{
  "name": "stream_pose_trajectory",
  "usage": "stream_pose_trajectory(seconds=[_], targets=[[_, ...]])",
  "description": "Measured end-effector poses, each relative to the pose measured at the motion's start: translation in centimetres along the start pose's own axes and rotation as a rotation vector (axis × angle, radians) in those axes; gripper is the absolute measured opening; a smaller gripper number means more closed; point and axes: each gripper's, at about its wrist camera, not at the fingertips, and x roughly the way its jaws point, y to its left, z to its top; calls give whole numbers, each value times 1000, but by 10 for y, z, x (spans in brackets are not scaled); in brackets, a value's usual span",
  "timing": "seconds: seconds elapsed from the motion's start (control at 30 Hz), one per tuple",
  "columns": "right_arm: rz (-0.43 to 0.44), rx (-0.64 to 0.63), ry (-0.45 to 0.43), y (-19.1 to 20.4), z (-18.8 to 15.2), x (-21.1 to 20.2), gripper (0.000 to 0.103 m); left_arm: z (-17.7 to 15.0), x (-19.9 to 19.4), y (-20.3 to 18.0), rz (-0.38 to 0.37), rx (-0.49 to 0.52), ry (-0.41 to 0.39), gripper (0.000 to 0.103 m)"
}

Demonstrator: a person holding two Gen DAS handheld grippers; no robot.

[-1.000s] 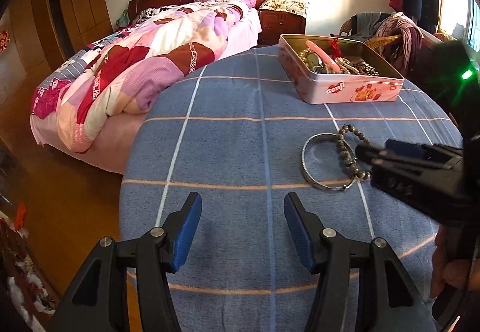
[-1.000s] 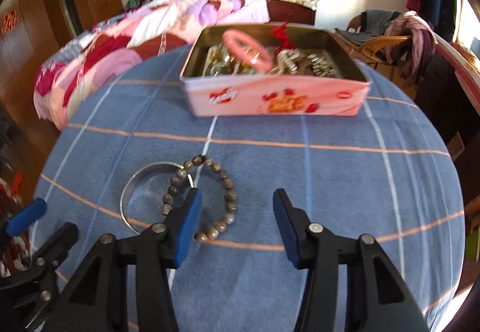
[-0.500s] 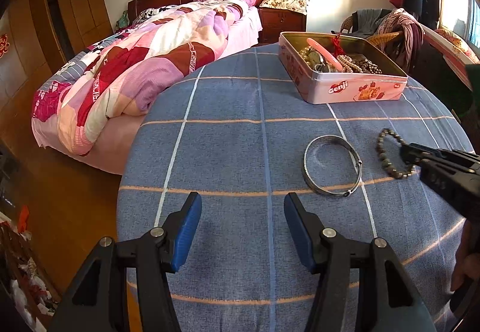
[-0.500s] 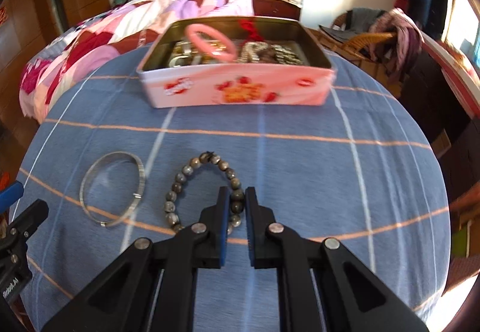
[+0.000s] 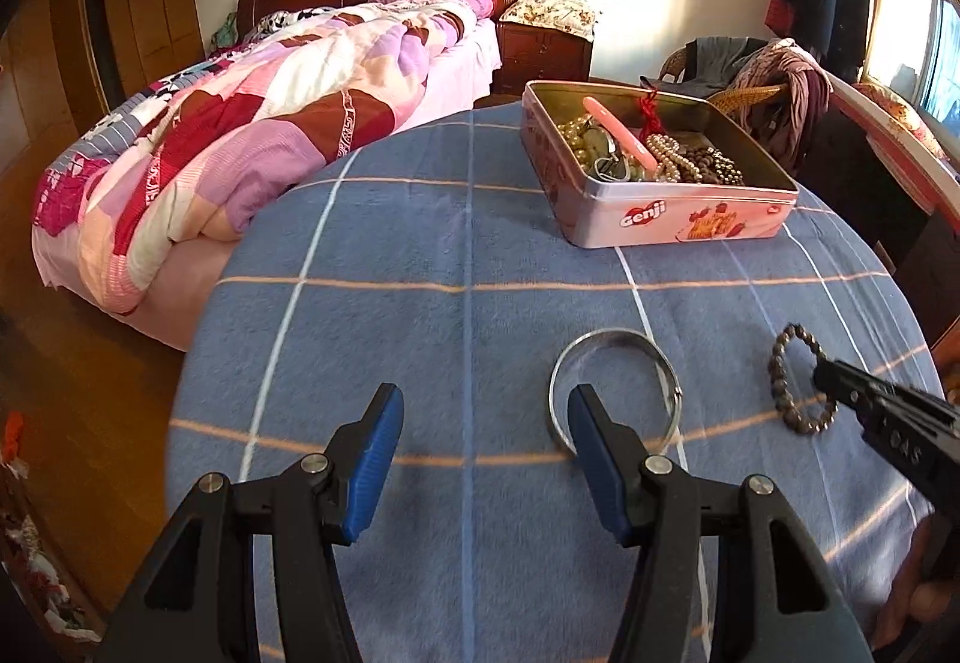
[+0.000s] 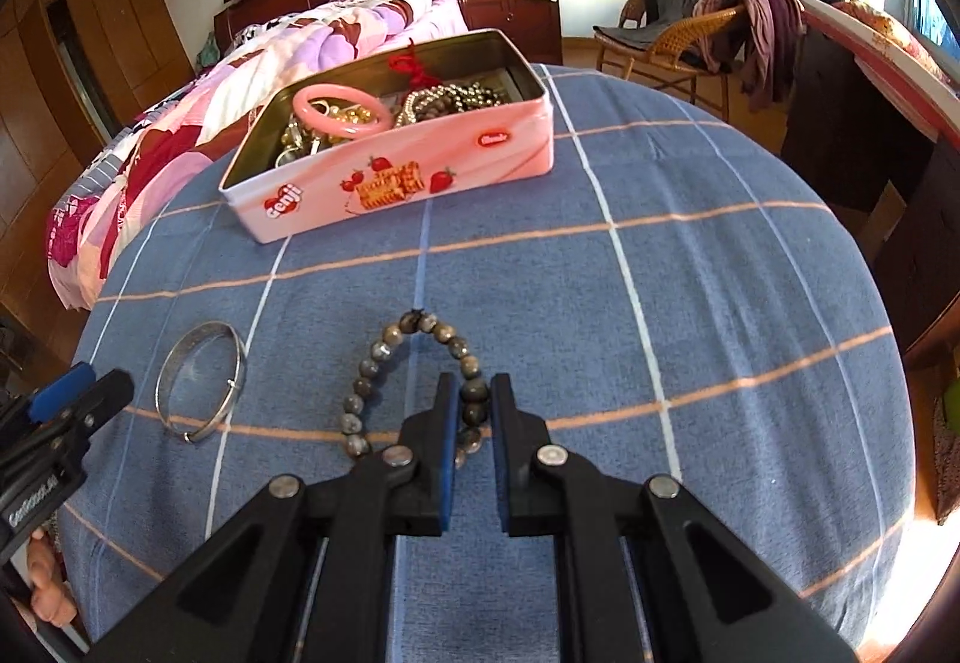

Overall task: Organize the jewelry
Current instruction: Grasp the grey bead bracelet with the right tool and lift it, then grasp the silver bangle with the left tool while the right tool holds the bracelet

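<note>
We've got the right gripper (image 6: 474, 399) clamped on the bead bracelet (image 6: 414, 381), dead ahead lies the pink tin (image 6: 390, 177); our left gripper (image 5: 480, 423) gapes empty, silver bangle (image 5: 615, 387) just off its right finger.

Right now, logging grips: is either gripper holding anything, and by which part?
The right gripper pinches the beaded bracelet by its near-right beads. The left gripper holds nothing.
</note>
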Motion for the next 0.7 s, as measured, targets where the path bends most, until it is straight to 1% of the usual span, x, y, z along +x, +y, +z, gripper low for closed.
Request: stream_pose_trajectory(seconds=[0.17, 0.23, 0.3, 0.37, 0.4, 0.47, 0.5, 0.53, 0.57, 0.63, 0.7], targets=[[4, -1, -2, -1, 0, 0, 13, 3, 14, -4, -36, -12, 41, 57], [6, -6, -3, 0, 0, 0, 13, 1, 22, -11, -28, 8, 71, 57], [6, -9, -4, 1, 0, 0, 13, 0, 23, -20, 1, 49, 66, 57], [5, -13, -4, 2, 1, 1, 13, 2, 20, -25, -28, 60, 69, 38], [4, -16, -5, 1, 1, 2, 13, 3, 19, -28, -29, 66, 68, 34], [-1, -22, -5, 2, 1, 2, 13, 4, 18, -33, -32, 87, 65, 17], [-3, -24, -5, 3, 1, 2, 13, 4, 17, -37, -36, 102, 64, 13], [-3, -24, -5, 3, 1, 2, 13, 3, 17, -39, -40, 109, 63, 6], [-3, -24, -5, 3, 1, 2, 13, 2, 16, -42, -44, 119, 61, 3], [-4, -25, -5, 3, 1, 2, 13, 1, 14, -46, -32, 132, 56, 2], [-11, -31, -5, 4, 1, 3, 13, 2, 17, -43, -38, 125, 56, 2]])
